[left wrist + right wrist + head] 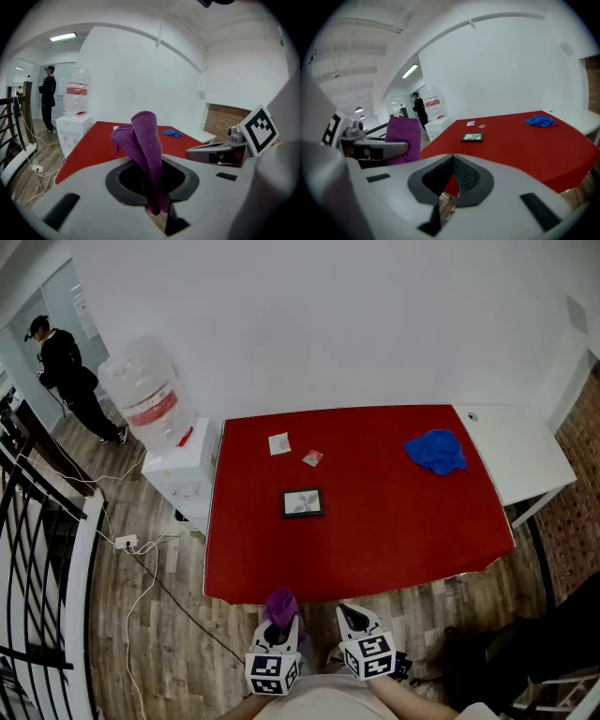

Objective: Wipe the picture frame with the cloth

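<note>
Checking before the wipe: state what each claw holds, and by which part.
Left claw grips the purple cloth by its lower end; the rest sticks up, folded. Right claw holds nothing, jaws together.

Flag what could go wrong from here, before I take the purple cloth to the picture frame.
1. The picture frame lies loose on the red table; with the right tongs shut and empty, a wipe could slide it.
2. The purple cloth stands bunched above the left tongs; it might pull free.
3. A broad stroke may sweep the paper slips beyond it.
</note>
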{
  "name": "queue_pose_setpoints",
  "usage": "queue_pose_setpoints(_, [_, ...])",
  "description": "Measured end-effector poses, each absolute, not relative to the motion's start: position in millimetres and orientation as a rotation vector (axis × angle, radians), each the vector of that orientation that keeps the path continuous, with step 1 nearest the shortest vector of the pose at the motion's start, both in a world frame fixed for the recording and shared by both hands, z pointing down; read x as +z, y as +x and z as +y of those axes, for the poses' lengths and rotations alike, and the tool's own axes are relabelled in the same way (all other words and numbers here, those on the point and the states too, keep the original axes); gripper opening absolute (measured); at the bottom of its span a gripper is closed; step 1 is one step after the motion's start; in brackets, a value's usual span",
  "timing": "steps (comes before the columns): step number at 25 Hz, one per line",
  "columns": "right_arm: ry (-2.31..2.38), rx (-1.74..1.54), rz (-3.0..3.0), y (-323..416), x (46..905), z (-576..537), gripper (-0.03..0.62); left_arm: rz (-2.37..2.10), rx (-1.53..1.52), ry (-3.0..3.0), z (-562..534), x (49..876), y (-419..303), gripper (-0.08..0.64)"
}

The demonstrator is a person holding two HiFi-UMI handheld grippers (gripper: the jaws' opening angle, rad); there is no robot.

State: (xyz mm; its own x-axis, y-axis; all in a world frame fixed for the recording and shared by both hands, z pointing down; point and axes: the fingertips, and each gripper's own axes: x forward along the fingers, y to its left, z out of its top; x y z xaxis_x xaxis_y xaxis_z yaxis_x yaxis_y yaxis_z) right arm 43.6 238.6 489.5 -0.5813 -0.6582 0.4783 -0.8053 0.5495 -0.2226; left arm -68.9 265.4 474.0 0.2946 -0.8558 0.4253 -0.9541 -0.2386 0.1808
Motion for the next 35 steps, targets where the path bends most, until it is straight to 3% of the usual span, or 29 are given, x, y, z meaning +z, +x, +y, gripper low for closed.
queue_pose_setpoints(17, [1.345, 0.518, -2.409, -42.3, 474.5, 91.6, 0.005, -1.527, 0.341, 2.282, 108.6, 466.2, -157.1, 0.061])
queue_pose_setpoints(35, [1.257, 0.528, -2.413, -36.8, 480.0, 24.9, 0.005, -1.569, 0.363, 2.196, 49.9, 480.3, -155.1, 0.061])
